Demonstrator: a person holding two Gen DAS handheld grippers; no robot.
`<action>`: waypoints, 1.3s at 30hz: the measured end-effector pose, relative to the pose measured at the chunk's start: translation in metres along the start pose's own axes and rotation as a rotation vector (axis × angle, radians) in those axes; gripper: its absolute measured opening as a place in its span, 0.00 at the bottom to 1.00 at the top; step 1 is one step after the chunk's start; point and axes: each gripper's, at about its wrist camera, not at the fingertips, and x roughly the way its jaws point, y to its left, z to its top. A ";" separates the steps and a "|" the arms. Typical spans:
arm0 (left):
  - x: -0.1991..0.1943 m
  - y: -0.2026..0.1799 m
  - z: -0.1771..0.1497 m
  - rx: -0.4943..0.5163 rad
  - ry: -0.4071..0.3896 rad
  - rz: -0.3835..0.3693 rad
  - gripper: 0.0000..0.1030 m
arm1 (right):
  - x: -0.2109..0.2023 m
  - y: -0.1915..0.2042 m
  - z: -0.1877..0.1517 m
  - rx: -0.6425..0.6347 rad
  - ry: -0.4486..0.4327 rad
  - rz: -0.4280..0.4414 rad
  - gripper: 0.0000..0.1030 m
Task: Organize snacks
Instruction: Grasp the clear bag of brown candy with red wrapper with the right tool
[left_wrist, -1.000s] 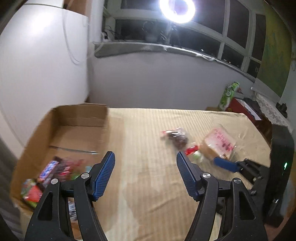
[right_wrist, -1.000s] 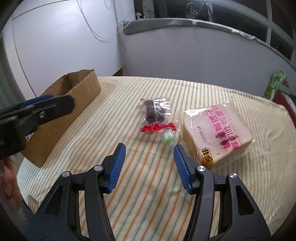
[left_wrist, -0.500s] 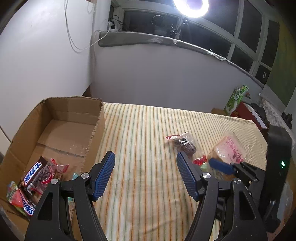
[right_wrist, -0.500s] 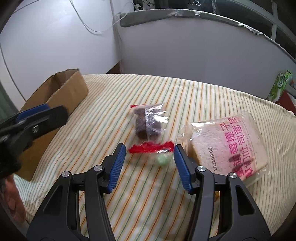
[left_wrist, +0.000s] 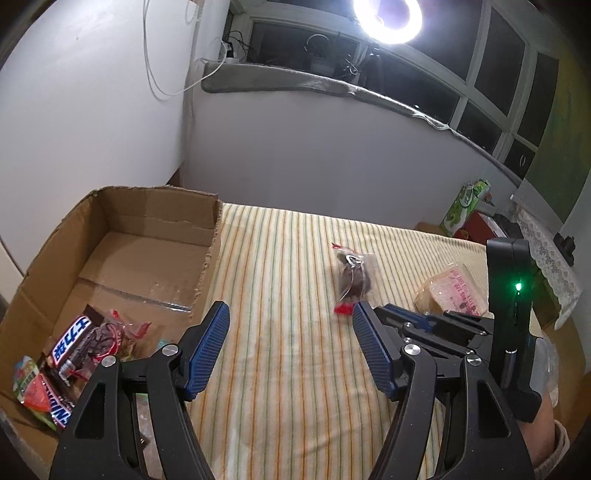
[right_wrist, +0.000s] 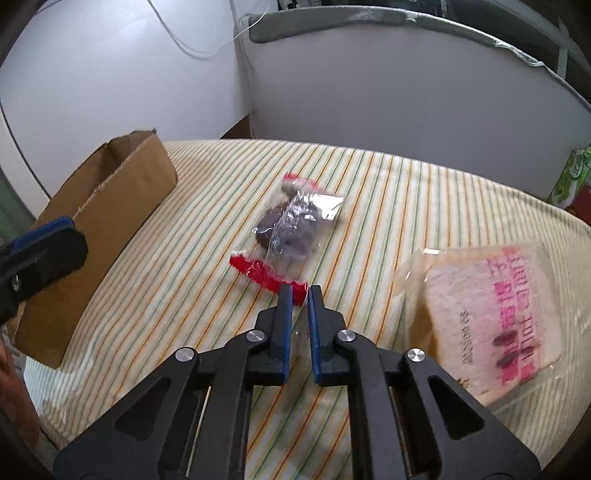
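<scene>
- The right gripper is pressed together on the red sealed edge of the clear plastic packet of dark snack, probably since that flat seam is easiest to pinch.
- The packet is left lying on the striped cloth, well apart from the brown cardboard box.
- The left gripper is held spread, empty.
- The pinch point itself is partly hidden by the jaws, so grip depth can't be told.

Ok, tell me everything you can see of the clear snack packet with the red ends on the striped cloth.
The snack packet is a small pouch of clear, crinkly, glossy film with a red crimped seal at each end. Inside sits a dark brown lumpy snack. It lies flat on the striped cloth, between the cardboard box and the bagged bread, touching neither. The right gripper has its jaws nearly together on the near red seal's corner. The left wrist view shows the same packet.
</scene>
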 end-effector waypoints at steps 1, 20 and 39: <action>0.000 0.001 0.000 -0.001 0.001 0.001 0.67 | -0.004 0.000 -0.001 0.008 -0.005 0.000 0.08; -0.018 0.019 -0.003 -0.029 -0.030 -0.022 0.67 | 0.021 0.017 0.036 0.040 -0.004 -0.004 0.40; -0.008 -0.023 -0.020 0.052 0.024 -0.066 0.67 | -0.117 -0.056 -0.112 0.153 -0.040 -0.049 0.38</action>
